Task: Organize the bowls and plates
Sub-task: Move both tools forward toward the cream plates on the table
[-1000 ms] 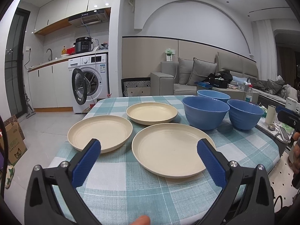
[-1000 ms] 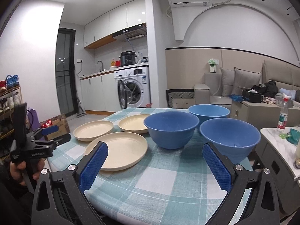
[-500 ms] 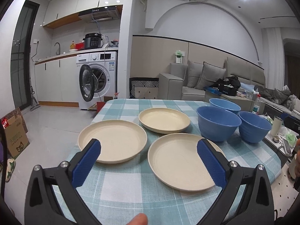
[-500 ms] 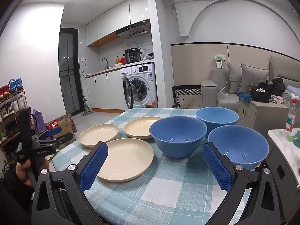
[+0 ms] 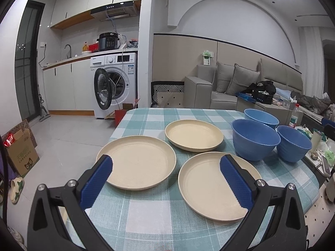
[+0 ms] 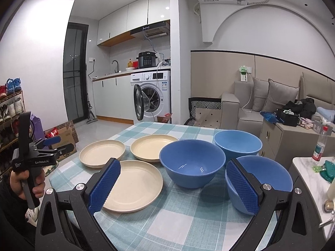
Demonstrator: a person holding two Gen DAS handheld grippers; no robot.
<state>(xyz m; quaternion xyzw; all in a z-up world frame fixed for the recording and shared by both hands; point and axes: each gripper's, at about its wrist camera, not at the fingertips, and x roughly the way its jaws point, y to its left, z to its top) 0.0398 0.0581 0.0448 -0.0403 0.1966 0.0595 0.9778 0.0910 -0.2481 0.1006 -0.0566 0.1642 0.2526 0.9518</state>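
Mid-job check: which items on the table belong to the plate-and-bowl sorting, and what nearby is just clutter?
Job items: three beige plates; three blue bowls.

Clutter: bottle, cardboard box, washing machine, sofa.

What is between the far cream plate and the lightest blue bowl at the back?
In the right wrist view, the big dark blue bowl partly sits between the far round cream plate and the light blue bowl.
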